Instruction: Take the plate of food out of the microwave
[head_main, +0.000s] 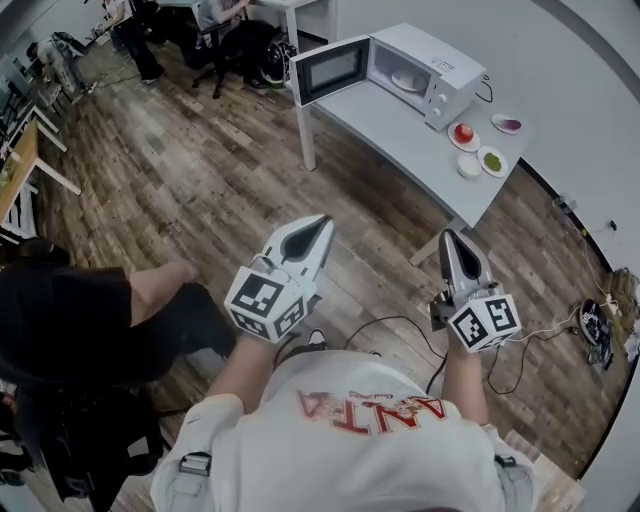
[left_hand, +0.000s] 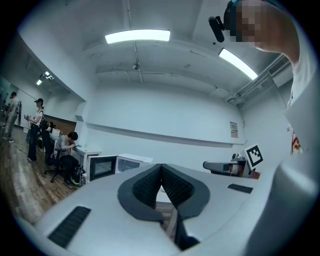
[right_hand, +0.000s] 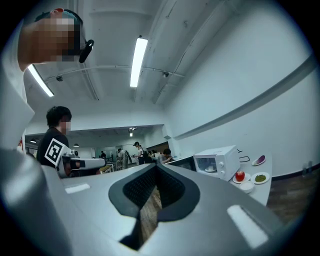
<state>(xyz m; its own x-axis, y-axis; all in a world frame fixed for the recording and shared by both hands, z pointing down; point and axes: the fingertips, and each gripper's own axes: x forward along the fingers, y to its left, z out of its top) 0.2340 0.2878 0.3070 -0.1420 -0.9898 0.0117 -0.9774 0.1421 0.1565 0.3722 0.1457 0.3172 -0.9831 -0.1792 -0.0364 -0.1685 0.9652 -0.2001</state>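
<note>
A white microwave (head_main: 425, 62) stands on a grey table (head_main: 400, 135) at the far end of the room, its door (head_main: 330, 68) swung open to the left. Inside lies a white plate of food (head_main: 408, 80). The right gripper view shows the microwave (right_hand: 222, 160) and the plate (right_hand: 210, 169) small and distant. In the left gripper view the microwave (left_hand: 131, 162) is also far off. My left gripper (head_main: 322, 226) and right gripper (head_main: 447, 237) are held level over the wooden floor, well short of the table. Both are shut with nothing in them.
Right of the microwave on the table are a plate with a red fruit (head_main: 463, 134), a plate of green food (head_main: 492, 160), a small white bowl (head_main: 469, 166) and a purple-marked plate (head_main: 507, 124). A person in black (head_main: 90, 320) stands at my left. Cables (head_main: 400, 325) cross the floor.
</note>
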